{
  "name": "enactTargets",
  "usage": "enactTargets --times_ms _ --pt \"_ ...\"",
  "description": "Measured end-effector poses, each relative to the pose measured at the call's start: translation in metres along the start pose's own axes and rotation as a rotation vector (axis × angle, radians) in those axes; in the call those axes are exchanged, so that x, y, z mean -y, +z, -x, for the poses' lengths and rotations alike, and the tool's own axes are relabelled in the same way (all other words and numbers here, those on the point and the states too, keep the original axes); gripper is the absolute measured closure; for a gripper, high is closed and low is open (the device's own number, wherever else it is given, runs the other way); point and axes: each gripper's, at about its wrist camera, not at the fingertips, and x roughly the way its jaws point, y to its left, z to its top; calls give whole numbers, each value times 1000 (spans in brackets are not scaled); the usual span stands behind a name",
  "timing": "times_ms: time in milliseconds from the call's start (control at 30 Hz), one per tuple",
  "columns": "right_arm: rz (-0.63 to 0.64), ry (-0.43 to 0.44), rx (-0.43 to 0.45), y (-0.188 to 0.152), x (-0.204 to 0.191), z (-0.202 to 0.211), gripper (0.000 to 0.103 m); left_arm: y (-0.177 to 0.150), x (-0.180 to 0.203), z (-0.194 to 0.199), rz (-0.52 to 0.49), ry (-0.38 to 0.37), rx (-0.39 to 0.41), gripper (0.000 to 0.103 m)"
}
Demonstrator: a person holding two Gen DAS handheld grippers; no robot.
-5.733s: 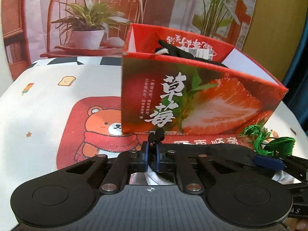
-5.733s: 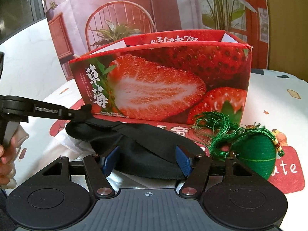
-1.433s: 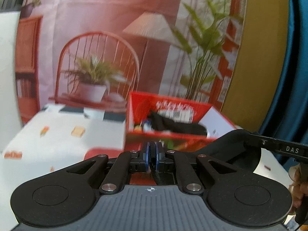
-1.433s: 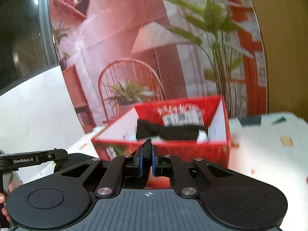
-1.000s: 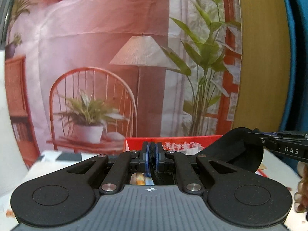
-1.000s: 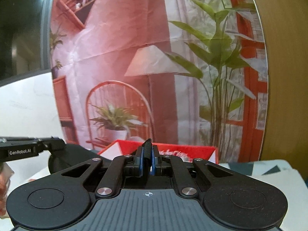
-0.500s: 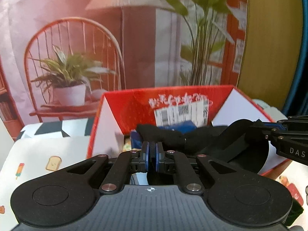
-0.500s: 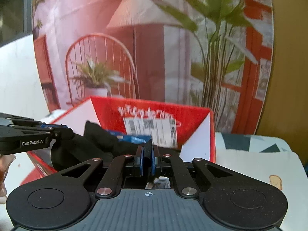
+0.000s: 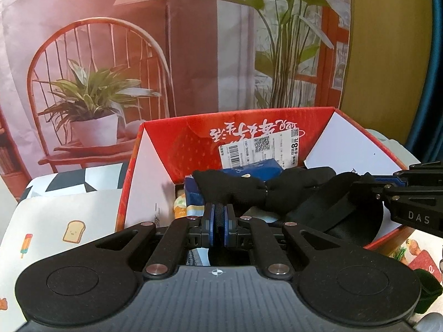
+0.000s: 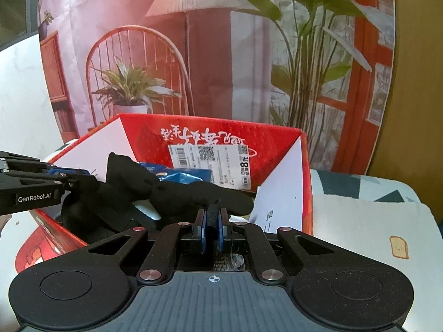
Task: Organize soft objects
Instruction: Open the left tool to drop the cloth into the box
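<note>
Both grippers, left (image 9: 218, 228) and right (image 10: 211, 228), are clamping the mask (image 9: 343, 210) over the box (image 9: 357, 141) at 12 o'clock, so releasing together should drop it flat.

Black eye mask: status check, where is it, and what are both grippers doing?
Left gripper and right gripper shut on black eye mask. Mask stretched between them over open strawberry box. Black socks and blue packet already inside.
</note>
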Motion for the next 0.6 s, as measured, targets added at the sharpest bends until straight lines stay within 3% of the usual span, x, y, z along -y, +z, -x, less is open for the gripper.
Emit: enactTargets --times_ms 67,133,200,267,367,400,567,600 --pt "6 -7 2 0 -1 2 92 3 1 4 -4 -5 9 92" --pt "10 -12 9 1 0 5 85 5 3 9 -15 -10 20 84" --pt "10 -21 22 3 0 9 78 7 5 15 -26 -11 36 45" --pt "11 -33 32 4 -1 13 64 7 7 23 -32 -12 66 30" --pt "16 -44 56 5 -3 22 39 8 12 34 -47 -14 81 15" --pt "18 -46 61 6 -3 24 36 8 13 38 -53 -12 86 9" --pt "13 -29 78 5 -8 37 6 2 17 53 -70 -5 85 0" --pt "11 -26 83 4 -9 39 4 0 16 56 -71 -3 83 0"
